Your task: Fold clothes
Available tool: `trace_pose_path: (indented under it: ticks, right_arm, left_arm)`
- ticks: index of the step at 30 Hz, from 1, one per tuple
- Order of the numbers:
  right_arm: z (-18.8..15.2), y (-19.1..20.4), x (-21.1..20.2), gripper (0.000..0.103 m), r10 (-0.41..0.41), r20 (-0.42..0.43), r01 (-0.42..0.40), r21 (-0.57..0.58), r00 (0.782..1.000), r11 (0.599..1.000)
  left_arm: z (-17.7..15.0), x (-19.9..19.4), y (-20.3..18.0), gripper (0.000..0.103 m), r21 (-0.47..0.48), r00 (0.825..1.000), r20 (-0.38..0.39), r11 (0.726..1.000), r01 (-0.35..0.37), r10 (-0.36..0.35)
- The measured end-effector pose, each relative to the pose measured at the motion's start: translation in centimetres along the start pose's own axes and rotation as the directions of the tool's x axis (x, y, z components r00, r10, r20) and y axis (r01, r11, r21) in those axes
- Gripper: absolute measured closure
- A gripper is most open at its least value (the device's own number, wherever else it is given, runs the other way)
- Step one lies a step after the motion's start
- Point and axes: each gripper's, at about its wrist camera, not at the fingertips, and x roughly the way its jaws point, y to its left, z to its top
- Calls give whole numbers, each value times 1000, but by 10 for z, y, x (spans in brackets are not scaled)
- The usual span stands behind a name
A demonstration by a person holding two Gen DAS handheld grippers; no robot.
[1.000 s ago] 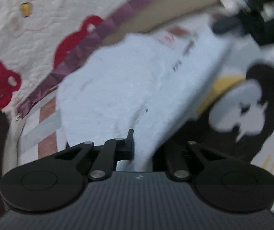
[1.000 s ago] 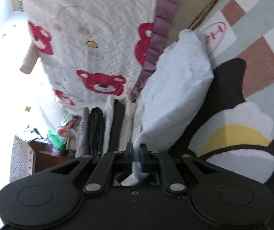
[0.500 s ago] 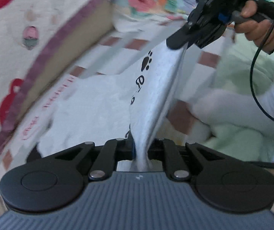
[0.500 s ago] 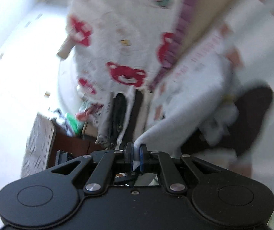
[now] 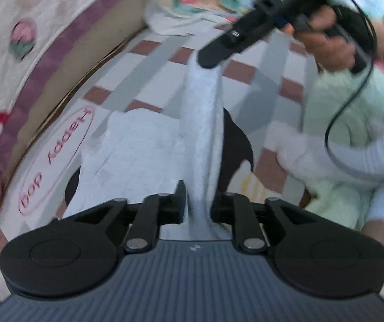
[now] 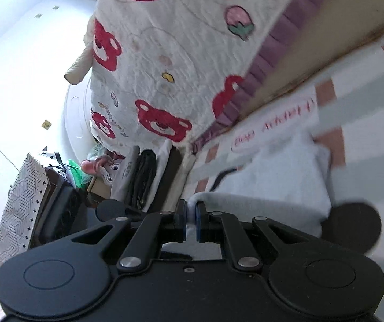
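A pale blue fleece garment [image 5: 202, 123] is stretched as a taut band between my two grippers, and its lower part [image 5: 135, 145] drapes onto the patterned rug [image 5: 149, 72]. My left gripper [image 5: 196, 201] is shut on one end of the band. In the left wrist view my right gripper [image 5: 213, 59], held in a person's hand [image 5: 326, 40], grips the far end. The right wrist view shows that gripper [image 6: 190, 217] shut on a folded edge of the garment [image 6: 277, 187], whose bulk lies to the right on the rug.
A bed with a white quilt [image 6: 170, 61] printed with red bears and a purple frill [image 5: 66, 51] runs along the rug's edge. A pale green garment [image 5: 344, 107] and the person's white sleeve [image 5: 353, 158] lie to the right. Bags and boxes [image 6: 58, 187] crowd the bed's end.
Both grippers have lifted and pulled apart, drawing the garment from a loose hanging sheet into a narrow taut band. The left wrist view has swung round onto the right gripper and the person's hand.
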Motion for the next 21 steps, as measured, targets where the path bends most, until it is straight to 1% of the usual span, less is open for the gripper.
trace_pose_path:
  ticks: [2,3,5,6,9,11,13,15,17,19,21]
  right_arm:
    - [11,1,6,94,-6,5,6,-18,1000,1000]
    - [16,1,9,94,-9,8,9,-27,1000,1000]
    - [21,0,11,94,-22,2,23,-33,1000,999]
    - [22,0,12,94,-32,-1,32,-39,999,999]
    - [27,0,11,94,-49,-2,48,-57,999,997]
    - [29,0,10,94,-63,4,63,-63,998,996]
    - [30,-1,9,94,-76,10,76,-58,997,995]
    - [32,-2,10,94,-84,19,85,-54,996,995]
    - [33,-3,11,94,-91,22,92,-55,996,994]
    - [36,-4,13,94,-103,22,105,-74,994,992]
    - [37,-3,14,94,-118,31,120,-104,993,987]
  left_arm:
    - [-4,-3,9,76,-72,999,24,997,25,-24]
    - [-7,-4,5,72,-83,999,29,996,42,-40]
    - [-14,-5,-14,52,-47,997,25,997,69,-68]
    - [-19,-2,-26,51,-20,998,8,998,58,-58]
    - [-36,5,-51,51,30,998,-53,999,-33,35]
    - [-44,5,-53,51,20,996,-46,997,-80,81]
    - [-47,-1,-44,51,-46,993,-22,992,-119,118]
    - [-46,-11,-35,53,-81,985,4,982,-171,172]
    - [-42,-12,-21,72,-86,977,12,974,-211,212]
    - [-38,-13,-6,79,-92,967,19,964,-250,253]
    - [-34,-11,9,83,-101,956,25,953,-287,291]
